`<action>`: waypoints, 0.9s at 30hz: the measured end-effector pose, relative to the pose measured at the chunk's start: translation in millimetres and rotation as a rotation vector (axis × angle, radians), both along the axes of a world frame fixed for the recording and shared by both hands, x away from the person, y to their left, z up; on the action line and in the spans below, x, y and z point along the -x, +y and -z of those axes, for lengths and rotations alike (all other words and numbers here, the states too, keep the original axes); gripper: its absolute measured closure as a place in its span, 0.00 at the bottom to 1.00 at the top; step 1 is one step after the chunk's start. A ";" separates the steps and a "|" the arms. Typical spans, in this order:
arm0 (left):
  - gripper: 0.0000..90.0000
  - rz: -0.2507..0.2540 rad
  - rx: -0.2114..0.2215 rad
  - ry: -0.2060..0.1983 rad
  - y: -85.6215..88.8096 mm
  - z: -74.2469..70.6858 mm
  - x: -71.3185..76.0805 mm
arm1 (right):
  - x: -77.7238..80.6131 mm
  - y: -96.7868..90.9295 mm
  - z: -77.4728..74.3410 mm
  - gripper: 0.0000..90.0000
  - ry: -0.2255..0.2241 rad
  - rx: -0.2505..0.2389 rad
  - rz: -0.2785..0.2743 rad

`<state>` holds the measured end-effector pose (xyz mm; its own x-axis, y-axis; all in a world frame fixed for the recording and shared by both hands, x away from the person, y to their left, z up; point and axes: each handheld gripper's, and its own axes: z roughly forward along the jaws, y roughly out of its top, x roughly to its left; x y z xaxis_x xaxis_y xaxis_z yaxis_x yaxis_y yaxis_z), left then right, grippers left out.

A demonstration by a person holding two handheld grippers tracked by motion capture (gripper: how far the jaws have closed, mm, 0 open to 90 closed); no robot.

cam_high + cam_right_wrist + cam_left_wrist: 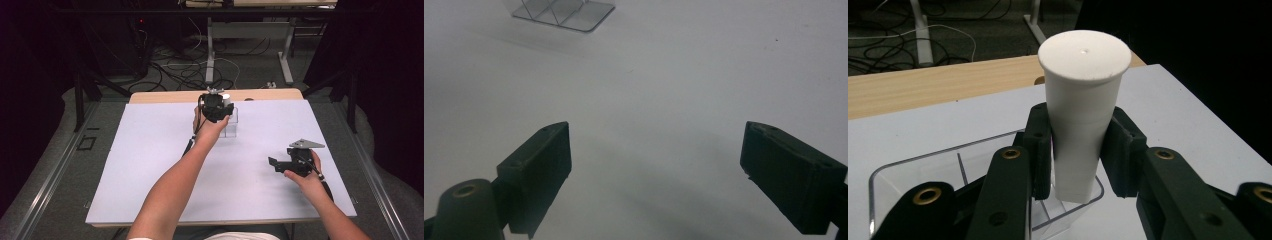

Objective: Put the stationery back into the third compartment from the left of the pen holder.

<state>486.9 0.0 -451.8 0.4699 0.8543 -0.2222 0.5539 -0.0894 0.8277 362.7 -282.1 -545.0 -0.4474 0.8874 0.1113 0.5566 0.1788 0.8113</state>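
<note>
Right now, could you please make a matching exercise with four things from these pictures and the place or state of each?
Things:
1. white cylinder
2. clear tray
3. left tool
4. right tool

States:
A. jaws wide apart, nothing between them
B. shut on the cylinder
C. lies on the white sheet, divided into compartments
D. upright, its lower end in the tray

Pairs: 1-D, 2-C, 3-B, 4-A

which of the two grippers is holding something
The left gripper, over the clear divided tray: its jaws clamp a white cylinder. The right gripper stands open over bare table.
</note>
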 end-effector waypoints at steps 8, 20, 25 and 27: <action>0.76 -0.007 -0.016 0.005 -8.7 12.9 -4.5 | 0.0 -0.3 0.4 0.14 0.008 -0.013 0.003; 0.76 0.009 -0.056 0.008 -14.8 26.0 -5.6 | -0.2 1.4 1.3 0.15 0.015 -0.029 -0.007; 0.76 0.008 -0.062 0.013 -15.0 28.9 -4.8 | -0.4 1.3 1.6 0.15 0.018 -0.028 -0.004; 0.76 0.010 -0.065 0.010 -14.8 29.7 -4.5 | -0.2 1.5 1.6 0.15 0.020 -0.029 -0.004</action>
<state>491.4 -14.7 -481.4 0.4769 0.8621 -0.1712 0.5612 -0.1487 0.8142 362.9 -280.5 -546.6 -0.4482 0.8819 0.1465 0.5724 0.1572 0.8048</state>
